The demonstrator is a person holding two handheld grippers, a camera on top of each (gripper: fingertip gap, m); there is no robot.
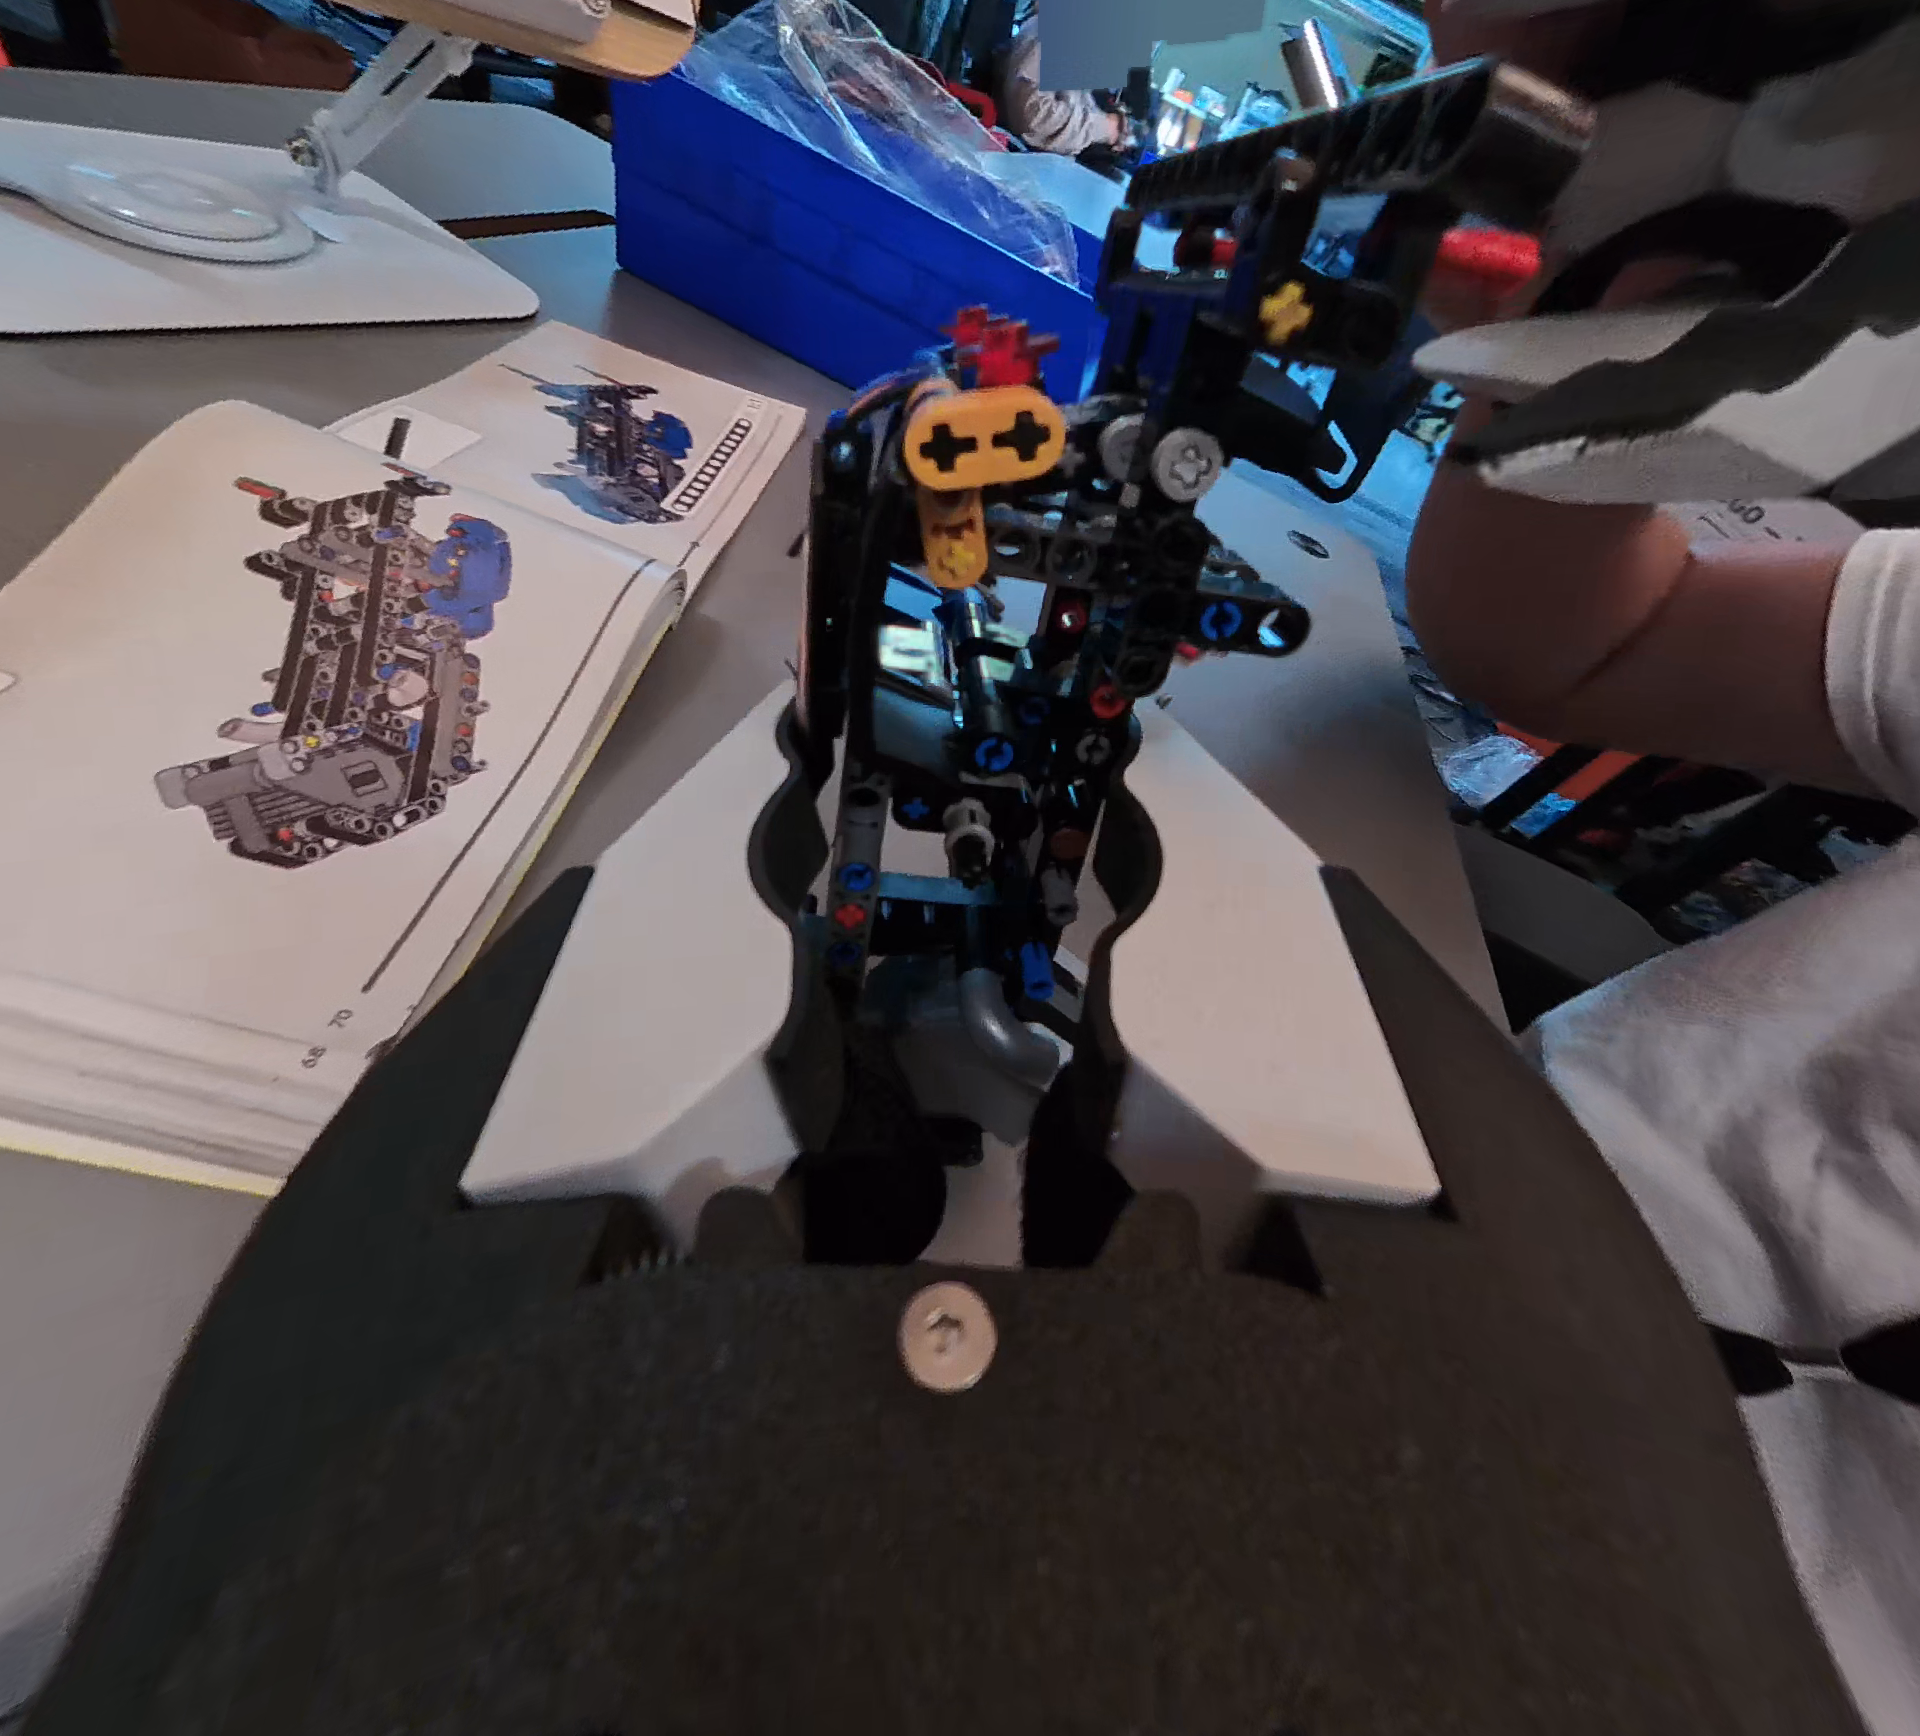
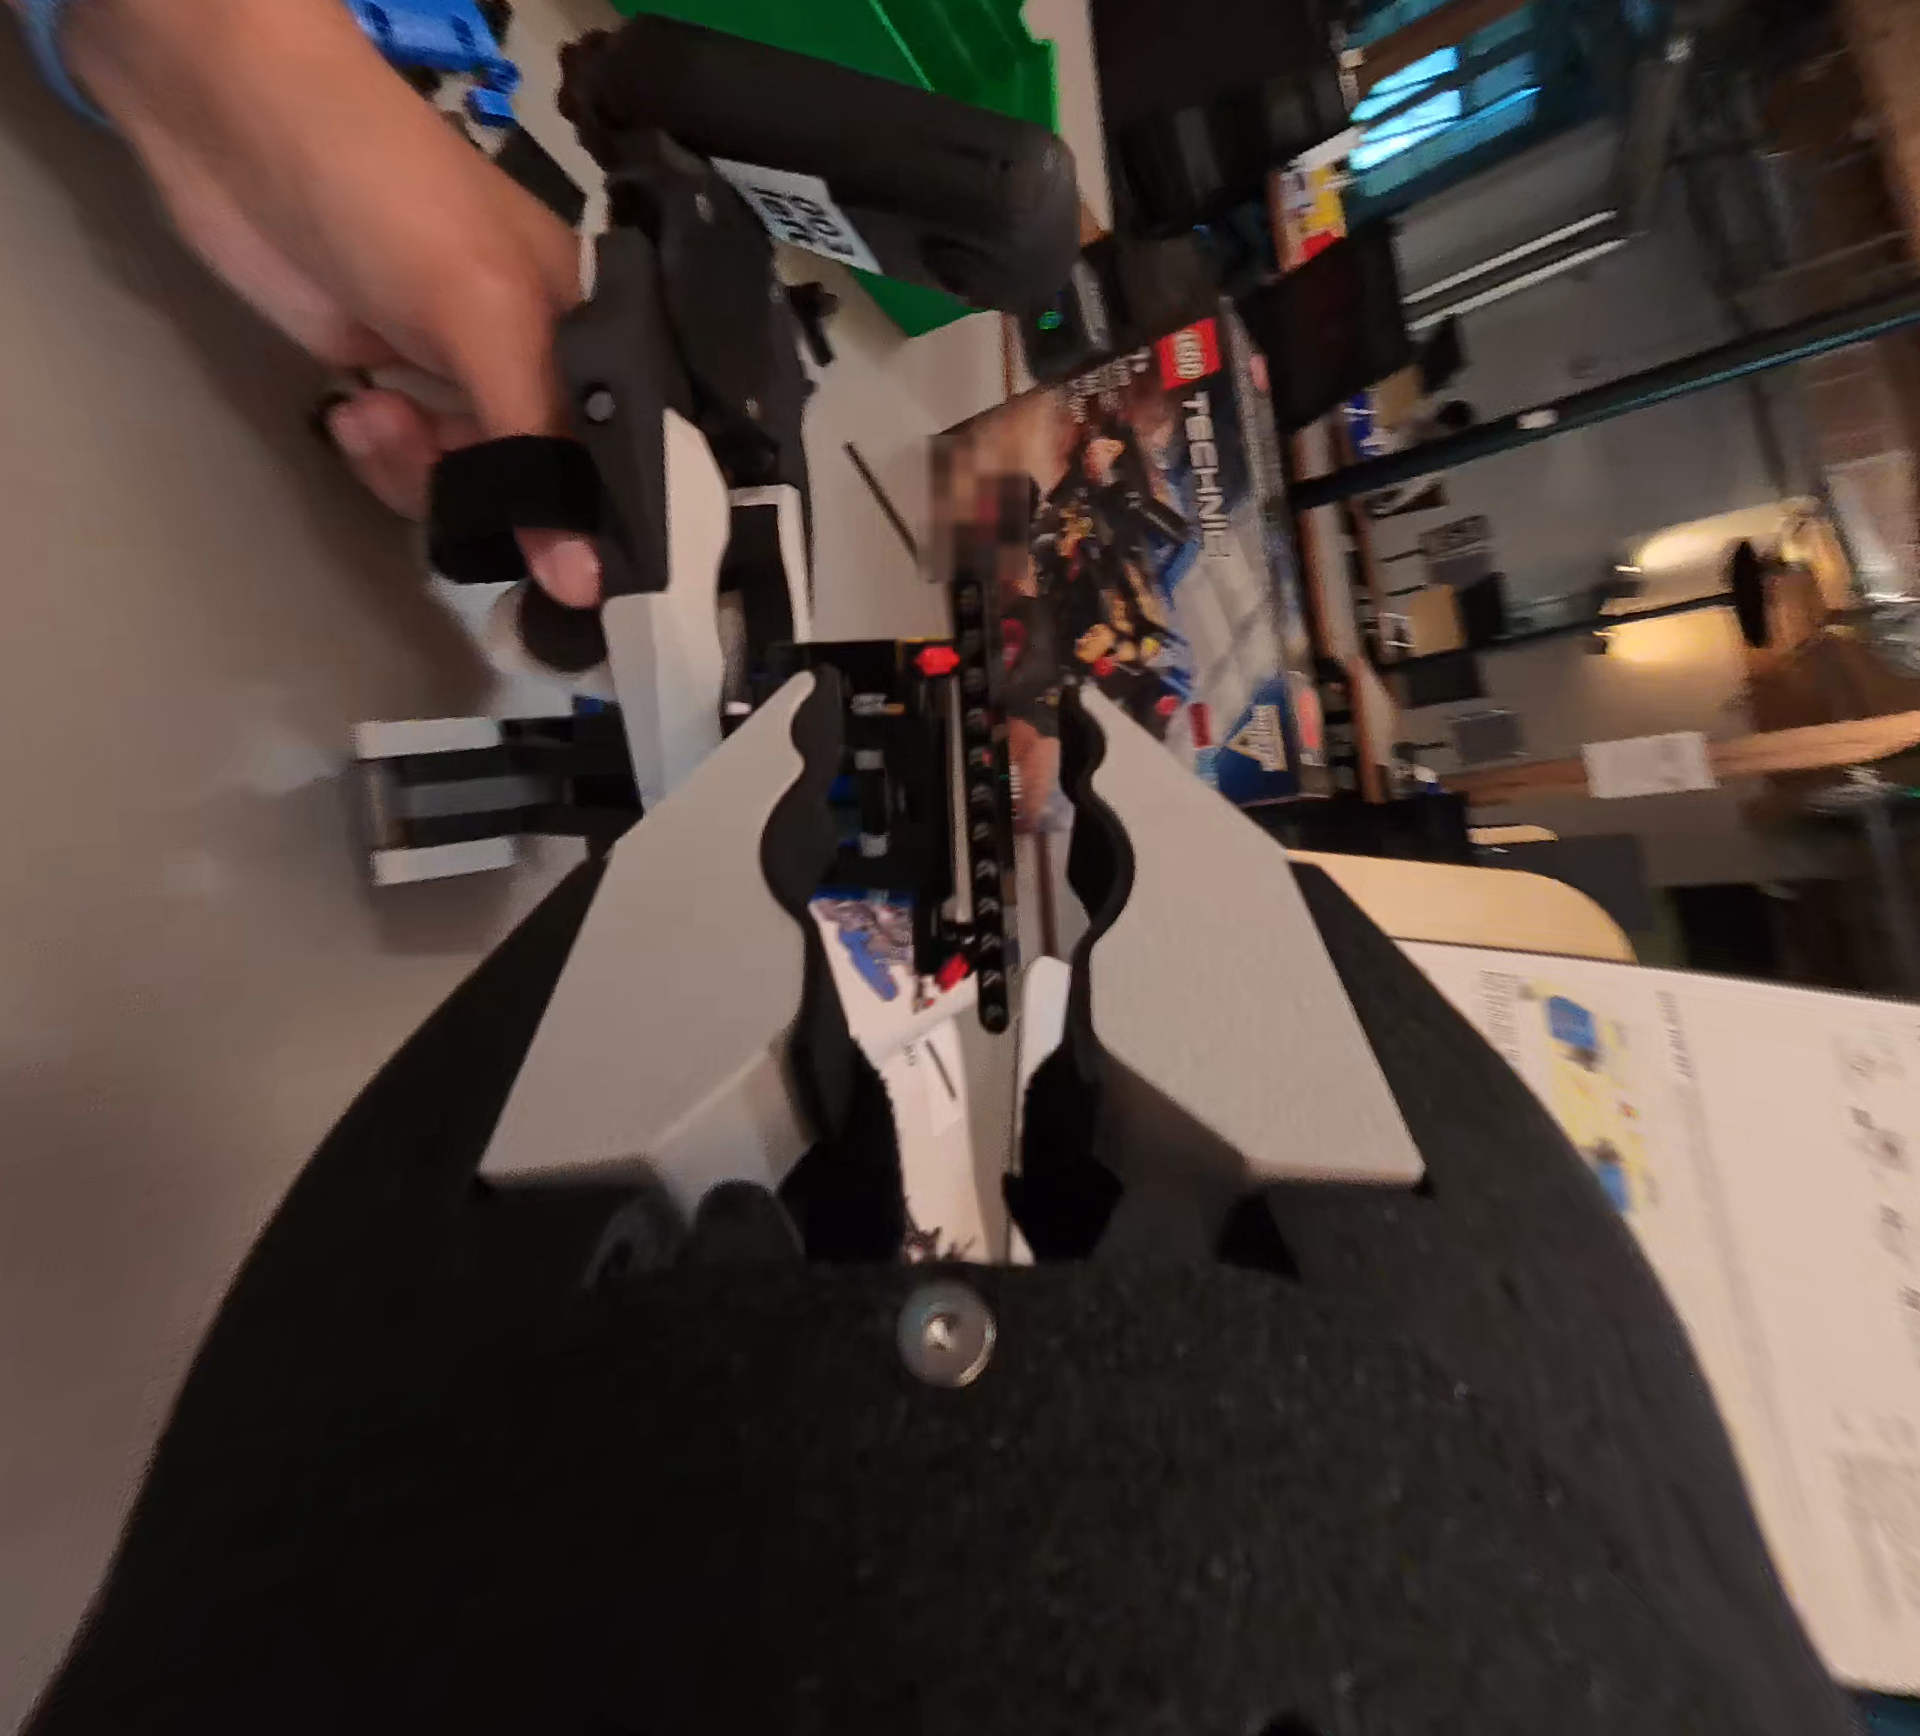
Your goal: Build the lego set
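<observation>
While the left tool (image 1: pixel 961 876) clamps the half-built Technic model (image 1: pixel 1029 626) upright above the tabletop (image 1: pixel 665 294), the right tool (image 2: pixel 951 751), jaws narrowly parted around its long black beam (image 2: pixel 982 793), likely needs aligned pressing.

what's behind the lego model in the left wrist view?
Behind the lego model, a blue bin holds a crumpled clear plastic bag. The model hides the bin's near right corner. The bin's contents under the bag cannot be made out.
</observation>
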